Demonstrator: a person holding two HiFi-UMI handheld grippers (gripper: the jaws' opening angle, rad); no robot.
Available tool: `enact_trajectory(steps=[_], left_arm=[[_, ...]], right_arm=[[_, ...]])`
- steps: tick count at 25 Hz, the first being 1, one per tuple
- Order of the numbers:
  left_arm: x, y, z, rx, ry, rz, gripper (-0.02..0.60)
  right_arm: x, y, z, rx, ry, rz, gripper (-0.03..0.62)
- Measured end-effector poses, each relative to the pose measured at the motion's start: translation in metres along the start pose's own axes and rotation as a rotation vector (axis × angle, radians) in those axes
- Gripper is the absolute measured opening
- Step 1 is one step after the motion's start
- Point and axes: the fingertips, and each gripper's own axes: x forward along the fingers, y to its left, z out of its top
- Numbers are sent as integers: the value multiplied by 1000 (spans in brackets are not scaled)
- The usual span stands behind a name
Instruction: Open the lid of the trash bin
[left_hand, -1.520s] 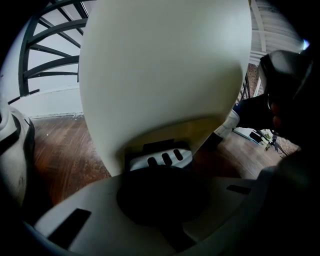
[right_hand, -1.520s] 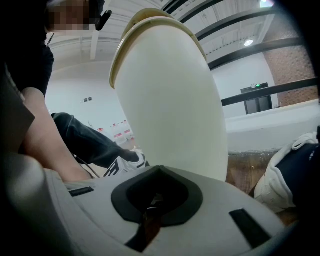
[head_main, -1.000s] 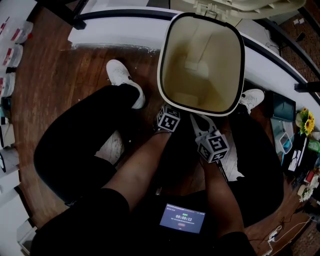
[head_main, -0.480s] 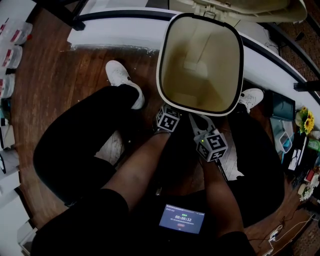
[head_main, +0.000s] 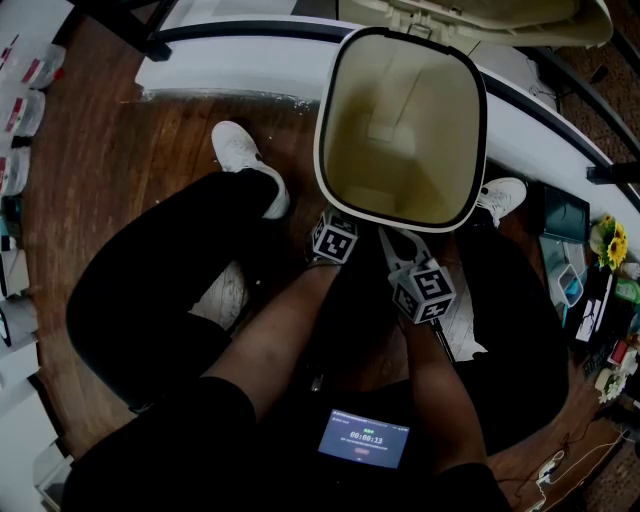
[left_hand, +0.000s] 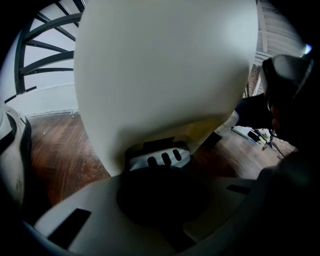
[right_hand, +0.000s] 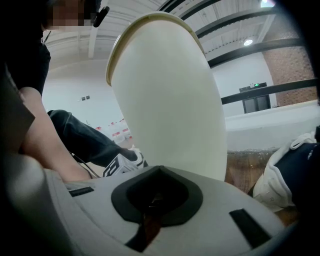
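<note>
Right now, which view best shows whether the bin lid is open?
The head view: it looks straight into the open trash bin, its lid tipped back behind. Both gripper views show only the bin's outer wall, no lid; the left also catches the pedal at its foot.

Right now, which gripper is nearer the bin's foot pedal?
Left. The left gripper points right at the pedal under the bin; the right gripper is off to one side, facing the bin's wall.
</note>
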Motion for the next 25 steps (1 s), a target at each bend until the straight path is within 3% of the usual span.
enact_trajectory(steps=[25], left_arm=[[-6, -2, -1, 20, -55, -25, 34]], right_arm=[[-1, -4, -8, 27, 4, -9, 11]])
